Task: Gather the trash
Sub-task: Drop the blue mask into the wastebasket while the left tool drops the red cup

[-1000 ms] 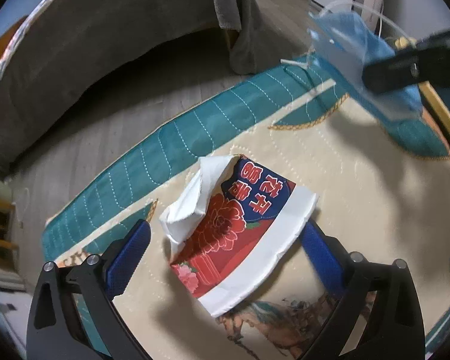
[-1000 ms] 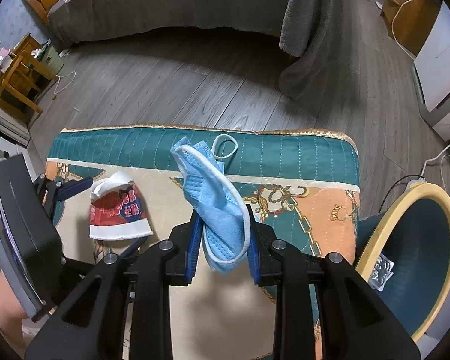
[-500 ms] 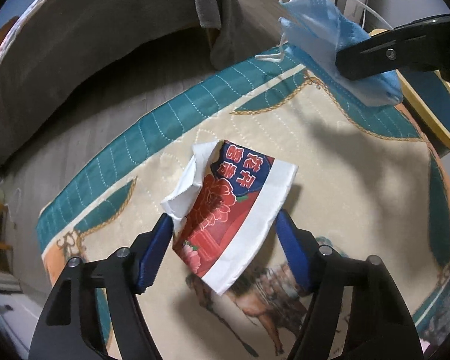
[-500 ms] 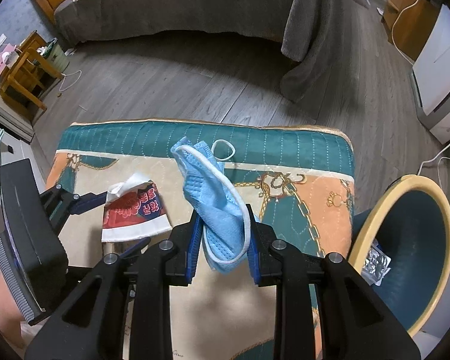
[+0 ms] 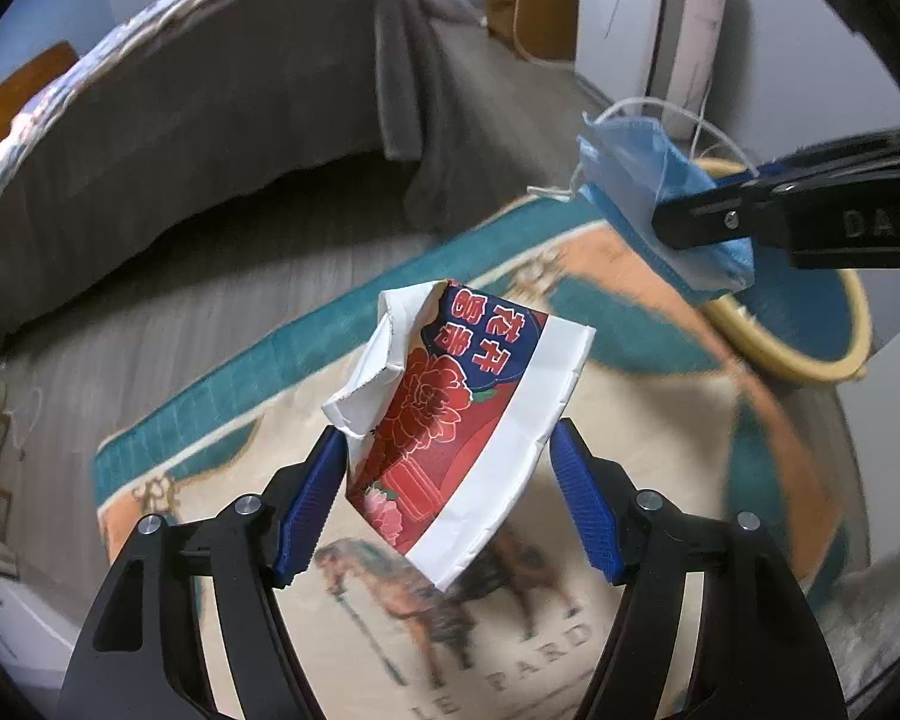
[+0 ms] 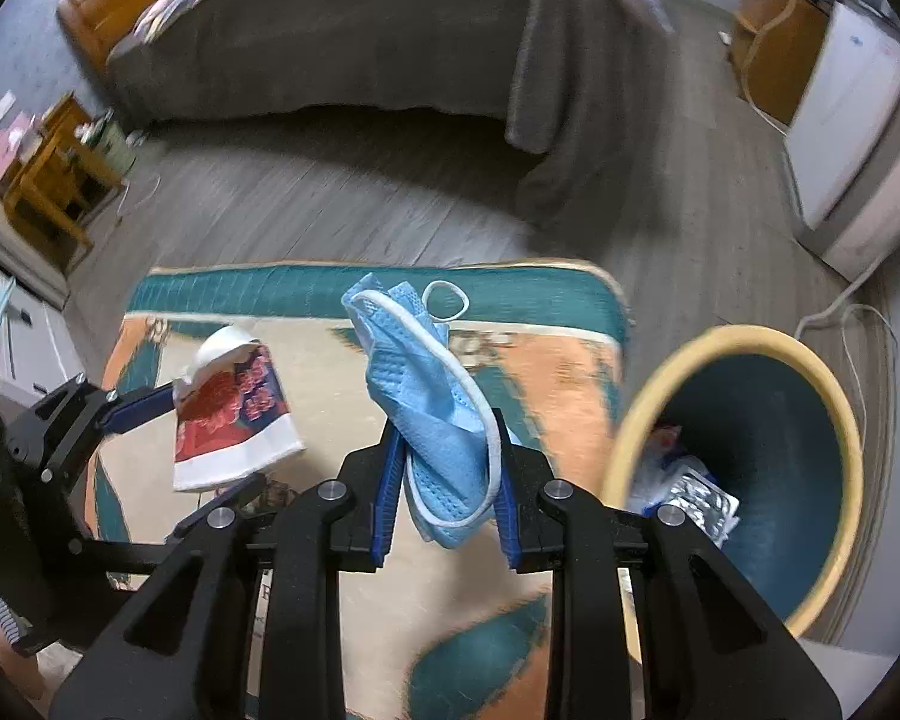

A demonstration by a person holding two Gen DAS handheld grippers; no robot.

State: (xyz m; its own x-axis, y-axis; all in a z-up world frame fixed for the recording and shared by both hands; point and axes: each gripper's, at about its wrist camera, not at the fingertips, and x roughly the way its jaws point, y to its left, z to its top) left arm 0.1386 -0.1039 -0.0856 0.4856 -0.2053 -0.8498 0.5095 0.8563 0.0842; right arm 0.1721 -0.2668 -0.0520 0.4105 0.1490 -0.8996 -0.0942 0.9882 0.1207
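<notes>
Now each hand-held gripper grips trash above the rug (image 6: 570,372): crushed cup (image 5: 456,420) left, mask (image 6: 438,414) right beside the bin's rim (image 6: 624,420).

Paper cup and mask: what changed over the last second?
The left gripper closed on the paper cup and lifted it off the rug. The right gripper carried the mask toward the bin, grip unchanged.

Both cams sit right behind their own tool, angled steeply down at the rug (image 5: 354,648), pretty close. The left view faces toward the bed (image 5: 168,120) and catches the right tool (image 5: 744,210) at its right edge. The right view shares the rug, bed and bin (image 6: 834,420); edges are blurry, so probably more overlaps.
</notes>
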